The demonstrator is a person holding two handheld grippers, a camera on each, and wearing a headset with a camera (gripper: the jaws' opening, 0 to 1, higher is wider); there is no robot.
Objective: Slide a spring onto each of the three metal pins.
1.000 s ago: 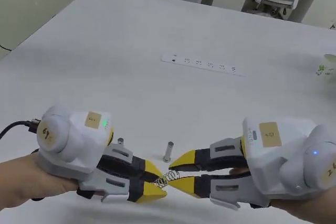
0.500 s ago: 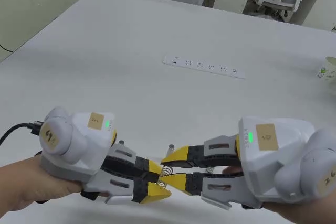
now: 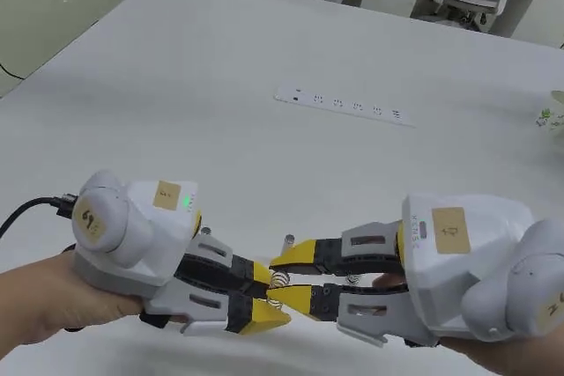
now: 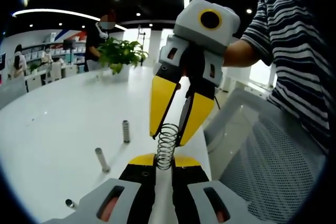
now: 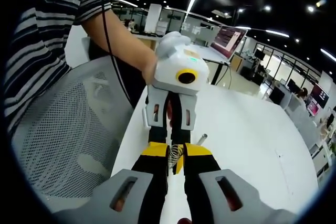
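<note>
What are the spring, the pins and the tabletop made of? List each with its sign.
Spring: looks like bare steel wire, going by the thin bright grey coils with small glints.
Pins: likely metal, as they are dull silver cylinders with a soft sheen.
Tabletop: smooth, white and nearly matte, perhaps laminate, but the look leaves that open.

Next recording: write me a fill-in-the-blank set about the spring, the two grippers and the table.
1. The left gripper is ___ on one end of the spring.
2. The right gripper has its ___ tips at the spring's other end.
3. The long white item lying farther up the table is a power ___.
Missing words: shut; yellow; strip.
</note>
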